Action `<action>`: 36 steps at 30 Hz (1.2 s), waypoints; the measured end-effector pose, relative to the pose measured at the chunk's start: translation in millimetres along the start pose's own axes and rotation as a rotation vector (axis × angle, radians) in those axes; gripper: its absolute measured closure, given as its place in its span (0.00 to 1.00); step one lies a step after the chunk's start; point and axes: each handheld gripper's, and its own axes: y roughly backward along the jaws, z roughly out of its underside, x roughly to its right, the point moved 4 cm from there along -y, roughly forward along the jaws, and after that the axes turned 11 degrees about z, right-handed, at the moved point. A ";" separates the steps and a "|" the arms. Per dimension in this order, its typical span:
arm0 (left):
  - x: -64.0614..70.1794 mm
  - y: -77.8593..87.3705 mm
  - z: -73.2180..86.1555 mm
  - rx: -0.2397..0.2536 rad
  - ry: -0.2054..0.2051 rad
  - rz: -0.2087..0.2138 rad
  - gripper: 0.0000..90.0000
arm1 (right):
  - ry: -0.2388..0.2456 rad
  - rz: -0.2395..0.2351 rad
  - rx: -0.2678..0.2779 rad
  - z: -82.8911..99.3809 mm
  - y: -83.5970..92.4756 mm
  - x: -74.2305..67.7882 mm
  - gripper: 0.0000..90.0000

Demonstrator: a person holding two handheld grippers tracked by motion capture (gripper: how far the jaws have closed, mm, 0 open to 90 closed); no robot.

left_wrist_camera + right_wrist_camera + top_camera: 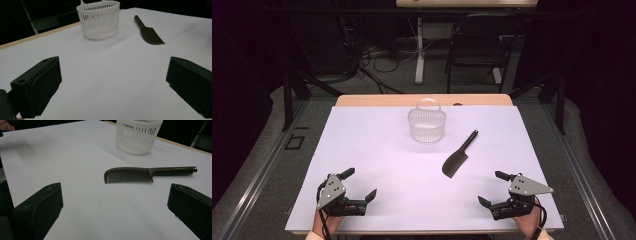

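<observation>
**Comb lay nearer the right gripper, handle pointing away toward the basket**

From the high view, a dark comb (458, 156) lay flat on the white table (377, 165), right of centre, well apart from both grippers. Its long axis ran on a diagonal: the toothed head sat toward the person, the thin handle pointed away and to the right. The white slotted basket (427, 125) stood upright beyond it, near the far edge, close to the comb's handle end but not touching it. The left gripper (360, 185) rested at the near left corner, the right gripper (491, 188) at the near right; both had their jaws spread wide with nothing between them. The comb lay ahead and inward of the right gripper, clearly closer to it than to the left one.

In the left gripper view, the jaws stood apart over bare table. The basket (99, 21) and the comb (149, 33) lay far ahead, the comb off to the right.

In the right gripper view, the jaws were likewise released and empty. The comb (140, 173) lay crosswise just ahead of them, teeth toward the camera, head left, handle right, with the basket (137, 136) behind it. Judging from this, a reach by the right hand would meet the comb broadside, so the jaws would probably need to turn to close across the handle.
</observation>
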 end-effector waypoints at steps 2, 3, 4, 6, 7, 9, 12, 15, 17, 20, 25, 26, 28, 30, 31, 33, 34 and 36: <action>-0.3 0.8 0.0 0.002 -0.001 -0.002 0.00 | 0.001 0.001 0.000 -0.2 -0.2 0.2 0.00; -0.3 0.8 0.0 0.002 -0.001 -0.002 0.00 | 0.001 0.001 0.000 -0.2 -0.2 0.2 0.00; -0.6 1.0 0.1 0.002 -0.001 -0.003 0.00 | 0.002 0.006 -0.004 -0.5 -0.3 1.6 0.00; -1.1 1.1 0.0 0.005 0.001 -0.002 0.00 | -0.004 0.007 -0.004 -0.6 -1.8 3.4 0.00; -1.1 1.1 0.0 0.005 0.001 -0.002 0.00 | -0.009 0.008 -0.008 -0.7 -2.4 4.0 0.00; -0.5 0.9 0.0 0.003 0.001 0.001 0.00 | -0.009 0.011 -0.012 -0.6 -3.8 4.9 0.00; 0.1 0.4 -0.5 0.006 0.000 -0.001 0.00 | -0.009 0.017 -0.021 -0.6 -5.0 6.2 0.00; -0.9 -0.2 -0.1 0.005 0.003 0.000 0.00 | -0.015 0.027 -0.031 -0.4 -7.2 8.7 0.00; -0.9 -0.2 -0.2 0.004 0.001 0.000 0.00 | -0.024 0.033 -0.044 0.5 -9.3 11.3 0.00; -0.4 0.4 -0.5 0.007 0.000 0.003 0.00 | -0.035 0.042 -0.050 0.2 -11.8 14.6 0.00; -0.1 0.9 -0.6 0.004 -0.001 0.000 0.00 | -0.065 0.043 -0.072 -1.3 -18.9 18.9 0.00; 0.0 1.0 -0.6 0.004 -0.001 -0.001 0.00 | -0.059 0.046 -0.071 -1.9 -20.3 19.7 0.00; 0.1 1.0 -0.7 0.004 -0.002 0.000 0.00 | -0.060 0.047 -0.073 -2.1 -21.4 19.7 0.00; 0.4 0.9 -0.7 0.002 -0.002 -0.001 0.00 | -0.050 0.049 -0.085 -3.0 -24.7 20.8 0.00; 0.9 0.7 -0.7 0.001 0.000 -0.003 0.00 | -0.047 0.048 -0.088 -3.3 -26.0 21.4 0.00; 0.7 0.7 -0.7 -0.002 -0.005 -0.003 0.00 | -0.041 0.047 -0.093 -4.0 -28.8 22.4 0.00; 0.8 0.7 -0.8 -0.003 -0.005 -0.004 0.00 | -0.041 0.047 -0.093 -4.0 -28.8 22.4 0.00; 0.6 0.5 -0.7 0.001 0.002 -0.004 0.00 | -0.041 0.045 -0.099 -5.0 -33.7 24.3 0.00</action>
